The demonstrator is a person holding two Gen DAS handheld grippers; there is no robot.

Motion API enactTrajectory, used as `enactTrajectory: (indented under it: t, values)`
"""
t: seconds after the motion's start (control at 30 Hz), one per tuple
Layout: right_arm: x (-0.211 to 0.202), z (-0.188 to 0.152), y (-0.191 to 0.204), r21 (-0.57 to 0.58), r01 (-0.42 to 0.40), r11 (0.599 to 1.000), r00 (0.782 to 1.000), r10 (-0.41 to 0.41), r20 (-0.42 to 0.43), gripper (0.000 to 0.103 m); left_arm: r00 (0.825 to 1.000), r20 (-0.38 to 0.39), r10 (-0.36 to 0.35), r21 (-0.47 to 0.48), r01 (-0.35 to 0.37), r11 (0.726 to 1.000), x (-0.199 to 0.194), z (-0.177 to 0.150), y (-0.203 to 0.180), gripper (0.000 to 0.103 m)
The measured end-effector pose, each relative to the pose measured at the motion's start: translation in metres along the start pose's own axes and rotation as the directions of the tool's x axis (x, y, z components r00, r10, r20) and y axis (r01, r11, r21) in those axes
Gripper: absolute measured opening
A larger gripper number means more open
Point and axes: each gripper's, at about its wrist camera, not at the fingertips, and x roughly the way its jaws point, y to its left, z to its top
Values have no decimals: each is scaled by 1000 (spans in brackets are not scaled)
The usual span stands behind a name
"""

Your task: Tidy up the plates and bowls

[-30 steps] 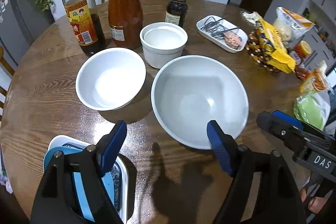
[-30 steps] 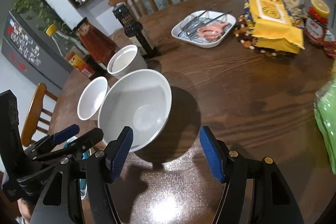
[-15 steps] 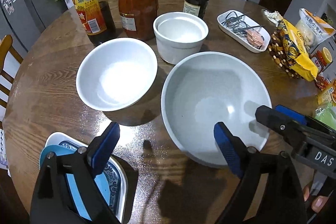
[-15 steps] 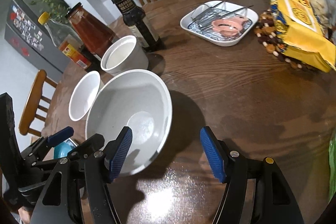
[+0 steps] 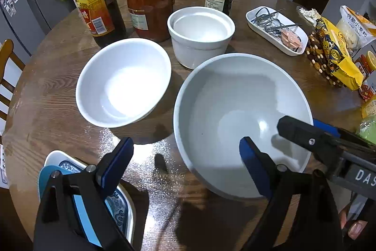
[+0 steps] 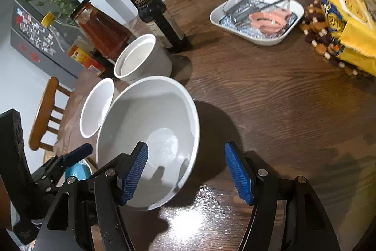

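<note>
Round wooden table [image 5: 47, 91] | three white bowls [image 5: 239, 114] | left tongs [image 5: 185, 157] spread | right tongs [image 6: 185, 171] spread, straddling rim

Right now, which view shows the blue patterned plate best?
The left wrist view. The blue patterned plate lies at lower left on the table, partly behind the left gripper. The right wrist view shows only a blue sliver behind the other gripper.

Glossy white ceramic bowls [image 5: 242, 119] on a grained, sheeny wooden table [image 5: 58, 124]
</note>
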Motion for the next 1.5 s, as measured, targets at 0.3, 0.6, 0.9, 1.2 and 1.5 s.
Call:
enactTrajectory:
  t: [0.3, 0.6, 0.9, 1.2, 1.5]
  values:
    - [7, -1, -2, 3, -22, 1000, 999, 22, -31, 26, 995, -48, -87, -19, 86, 996, 13, -2, 2, 18]
    - [-15, -21, 4, 7, -31, 1000, 999, 31, -40, 22, 997, -5, -75, 55, 75, 996, -17, -20, -4, 18]
    - [-31, -64, 9, 12, 4, 1000, 997, -3, -84, 22, 995, -24, -99, 88, 101, 991, -35, -56, -9, 17]
    - [-30, -78, 11, 11, 76, 997, 994, -75, -75, 26, 997, -49, -67, 100, 72, 992, -27, -69, -12, 35]
    - [-64, -73, 6, 11, 122, 993, 991, -122, 53, 65, 998, 42, -38, 59, 35, 998, -50, -64, 6, 68]
